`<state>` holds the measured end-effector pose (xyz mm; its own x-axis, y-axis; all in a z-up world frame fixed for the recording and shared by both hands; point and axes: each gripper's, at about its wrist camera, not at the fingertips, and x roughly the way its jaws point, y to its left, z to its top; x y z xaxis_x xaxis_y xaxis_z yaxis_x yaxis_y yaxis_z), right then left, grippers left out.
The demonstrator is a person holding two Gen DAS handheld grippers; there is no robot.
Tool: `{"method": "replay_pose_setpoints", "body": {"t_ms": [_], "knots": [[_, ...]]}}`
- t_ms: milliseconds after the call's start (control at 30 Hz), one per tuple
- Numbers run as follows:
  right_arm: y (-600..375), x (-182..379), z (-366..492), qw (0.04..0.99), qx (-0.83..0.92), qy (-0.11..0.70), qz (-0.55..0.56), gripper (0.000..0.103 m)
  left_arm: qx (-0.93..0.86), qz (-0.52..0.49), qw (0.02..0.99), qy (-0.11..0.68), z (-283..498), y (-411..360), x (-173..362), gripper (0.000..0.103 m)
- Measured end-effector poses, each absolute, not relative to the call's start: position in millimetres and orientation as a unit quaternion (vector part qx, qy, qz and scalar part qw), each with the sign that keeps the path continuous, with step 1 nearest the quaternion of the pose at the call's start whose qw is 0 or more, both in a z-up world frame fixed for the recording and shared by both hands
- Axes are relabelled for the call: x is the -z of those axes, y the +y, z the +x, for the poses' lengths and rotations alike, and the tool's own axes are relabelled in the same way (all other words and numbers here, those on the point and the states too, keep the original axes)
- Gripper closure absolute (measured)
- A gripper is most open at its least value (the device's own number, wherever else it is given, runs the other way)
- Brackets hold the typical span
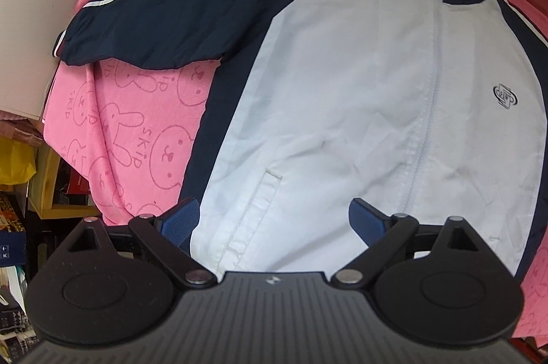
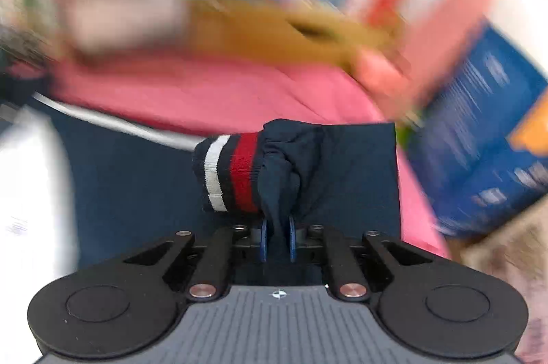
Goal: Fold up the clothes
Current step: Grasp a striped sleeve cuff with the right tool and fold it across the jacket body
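Note:
A white and navy zip jacket (image 1: 359, 83) lies front up on a pink blanket (image 1: 130, 137), collar at the far side. Its navy sleeve (image 1: 154, 24) with white and red stripes stretches out to the left. My left gripper (image 1: 274, 220) is open and empty, hovering over the jacket's lower hem near the pocket. My right gripper (image 2: 278, 240) is shut on the navy fabric of the other sleeve (image 2: 291, 165), just behind its striped cuff (image 2: 233, 175), and holds it bunched above the jacket. The right wrist view is blurred by motion.
A white panel (image 1: 24, 31) borders the blanket on the left, with cluttered shelves and a yellow bag (image 1: 13, 161) below it. A blue box (image 2: 486, 137) and blurred clutter stand beyond the blanket (image 2: 212, 96) in the right wrist view.

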<state>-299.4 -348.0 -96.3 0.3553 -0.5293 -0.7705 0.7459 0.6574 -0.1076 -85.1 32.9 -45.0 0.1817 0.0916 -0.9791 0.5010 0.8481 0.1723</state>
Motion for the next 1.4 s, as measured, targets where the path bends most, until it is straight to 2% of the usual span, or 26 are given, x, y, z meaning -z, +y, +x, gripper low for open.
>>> {"method": "replay_pose_setpoints", "body": {"t_ms": [100,200,300,467,533,600,633,667,700,800,1033,1233,1400], "knots": [[-289,52,-261,0.876,0.289,0.364,0.132,0.089,0.133,0.221,0.733,0.630,-76,41,47,0.008],[-231,34,-205,0.904,0.190,0.344,0.167,0.089,0.128,0.202,0.736,0.633,-64,55,49,0.008],[-171,46,-137,0.908,0.123,0.360,0.175,0.089,0.129,0.194,0.738,0.633,-50,71,53,0.008],[-99,98,-43,0.885,0.083,0.430,0.158,0.087,0.132,0.179,0.741,0.633,-17,101,60,0.008],[-84,118,-18,0.870,0.097,0.463,0.138,0.078,0.134,0.170,0.745,0.631,0,114,60,0.008],[-73,130,-8,0.863,0.111,0.478,0.119,0.056,0.136,0.165,0.745,0.632,16,126,61,0.008],[-71,129,-8,0.864,0.114,0.477,0.119,0.050,0.137,0.162,0.745,0.633,26,132,62,0.008],[-69,127,-9,0.864,0.116,0.475,0.119,0.038,0.137,0.159,0.746,0.633,36,138,64,0.008],[-67,122,-11,0.867,0.118,0.468,0.122,0.030,0.137,0.154,0.747,0.633,45,145,65,0.008],[-63,104,-26,0.884,0.126,0.431,0.134,0.019,0.132,0.135,0.749,0.635,73,163,71,0.008],[-51,95,-33,0.868,0.216,0.441,0.072,0.018,0.108,0.102,0.751,0.643,140,200,86,0.008],[-52,79,-38,0.852,0.253,0.454,0.068,0.015,0.119,0.109,0.755,0.635,166,207,89,0.008],[-46,70,-39,0.843,0.266,0.463,0.070,0.012,0.108,0.070,0.785,0.606,194,226,89,0.008]]}}
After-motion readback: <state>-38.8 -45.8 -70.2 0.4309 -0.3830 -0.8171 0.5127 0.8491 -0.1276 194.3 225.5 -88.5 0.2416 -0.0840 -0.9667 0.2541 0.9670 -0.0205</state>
